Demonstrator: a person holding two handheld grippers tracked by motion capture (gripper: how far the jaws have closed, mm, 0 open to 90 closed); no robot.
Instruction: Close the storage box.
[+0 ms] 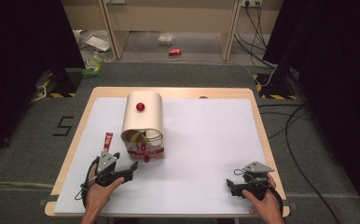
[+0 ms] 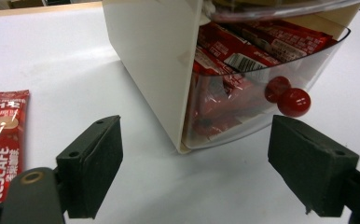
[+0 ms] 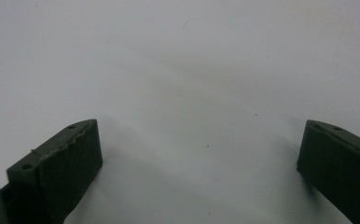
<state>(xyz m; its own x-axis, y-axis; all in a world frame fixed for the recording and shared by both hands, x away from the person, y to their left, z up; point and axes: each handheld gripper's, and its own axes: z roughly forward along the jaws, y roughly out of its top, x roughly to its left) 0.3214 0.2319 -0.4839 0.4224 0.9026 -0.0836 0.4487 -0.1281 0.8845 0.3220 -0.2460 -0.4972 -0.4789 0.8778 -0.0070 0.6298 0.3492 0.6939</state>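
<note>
Cream box (image 2: pixel 150 60) with clear, sachet-filled, red-knobbed drawer (image 2: pixel 266 70) faces the wide-open left hand-held gripper (image 2: pixel 194 175).

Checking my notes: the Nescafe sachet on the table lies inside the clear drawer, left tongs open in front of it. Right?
Not quite. The Nescafe sachet lies loose on the white table, beside the cream box, outside the clear drawer. The left gripper view shows it. The left tongs are open.

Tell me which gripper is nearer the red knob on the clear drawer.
Left. The left gripper sits just in front of the red knob, jaws open toward it. The right gripper rests far off by the table's right edge.
</note>
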